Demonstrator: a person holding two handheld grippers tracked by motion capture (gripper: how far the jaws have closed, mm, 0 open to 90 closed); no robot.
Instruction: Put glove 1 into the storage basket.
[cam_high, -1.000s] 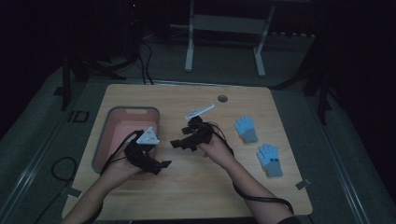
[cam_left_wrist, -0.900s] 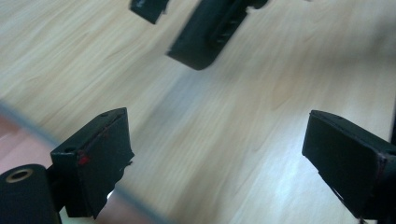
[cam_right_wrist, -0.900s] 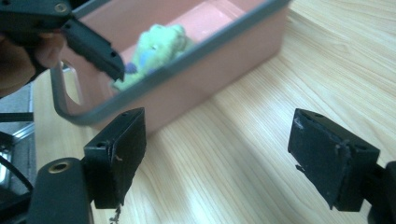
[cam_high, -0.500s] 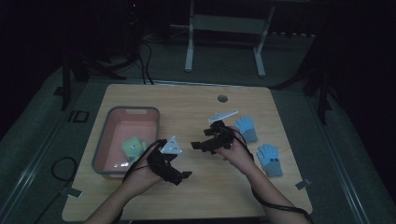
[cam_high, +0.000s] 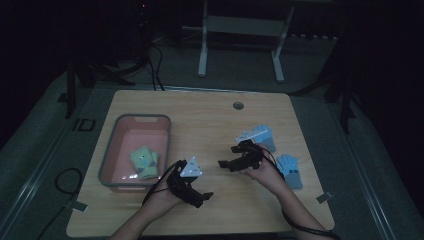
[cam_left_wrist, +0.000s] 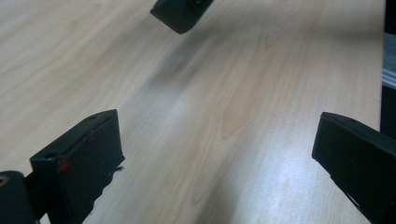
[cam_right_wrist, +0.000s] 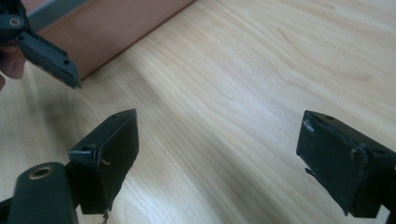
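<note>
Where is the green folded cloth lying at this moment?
In the high view, the green cloth lies inside the pink bin at the table's left, beside the left gripper.

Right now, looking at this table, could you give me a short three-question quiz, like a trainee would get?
1. True or false: the green gloves lie inside the pink bin.
2. How many blue gloves lie on the table: A one, B two, C four?
3. What is between the fingers of the left gripper and of the right gripper?

Key: 1 true. 2 B: one blue glove beside the right gripper, another blue glove nearer the table's right edge. 3 Nothing; both stand open over bare wood.
</note>
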